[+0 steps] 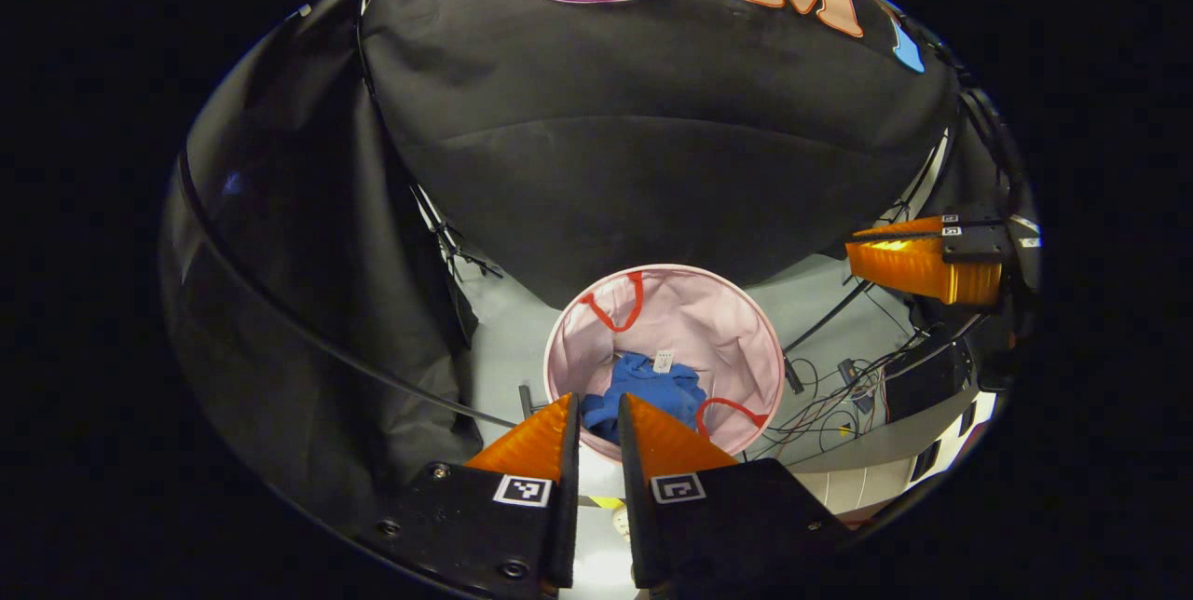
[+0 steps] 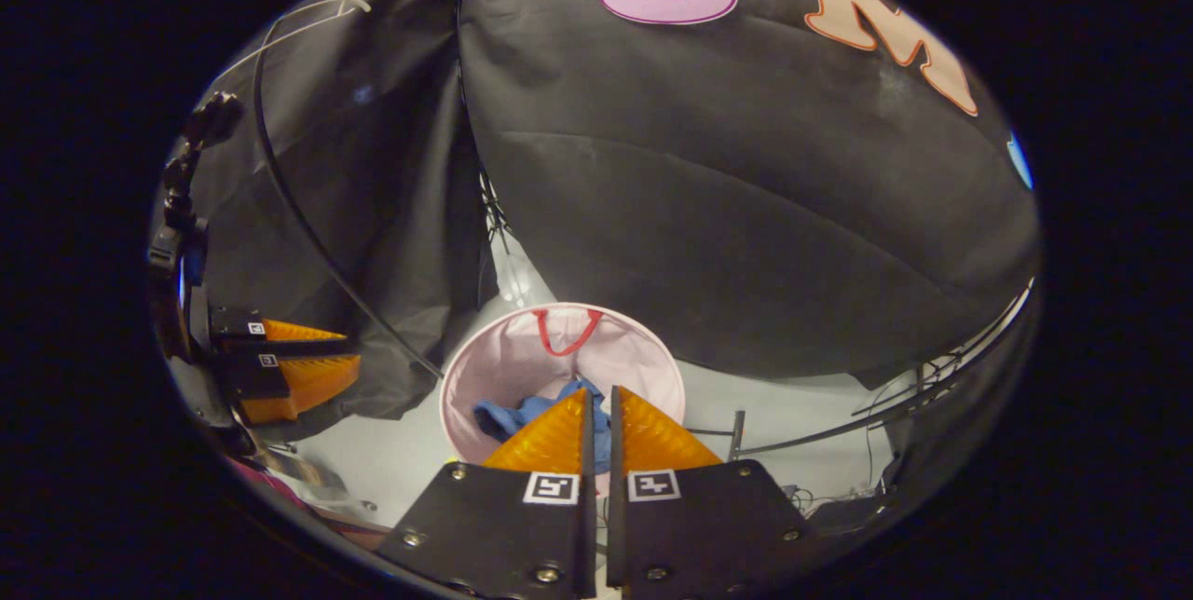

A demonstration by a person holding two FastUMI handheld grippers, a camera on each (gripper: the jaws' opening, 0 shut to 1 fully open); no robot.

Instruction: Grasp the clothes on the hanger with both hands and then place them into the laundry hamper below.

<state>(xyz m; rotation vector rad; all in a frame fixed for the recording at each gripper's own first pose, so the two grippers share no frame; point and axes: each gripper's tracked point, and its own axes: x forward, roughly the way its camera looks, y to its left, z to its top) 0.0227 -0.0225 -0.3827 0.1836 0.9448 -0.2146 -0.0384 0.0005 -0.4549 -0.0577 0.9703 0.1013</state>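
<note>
Your left gripper (image 1: 596, 409) holds nothing, fingers a narrow gap apart; your right gripper (image 2: 598, 400) is nearly closed, empty. The crumpled blue garment (image 1: 643, 390) lies inside the round pink fabric hamper (image 1: 736, 339) with red handles. Black cables (image 1: 839, 395) trail beside it; the garment's small white tag (image 1: 663, 361) is unreadable.

At the bottom centre of the left gripper view, the left gripper (image 1: 598, 409) points downward with a narrow gap between its two empty fingers. The right gripper (image 2: 601, 400), bottom centre of the right gripper view, has its fingers nearly together, gripping nothing.
</note>
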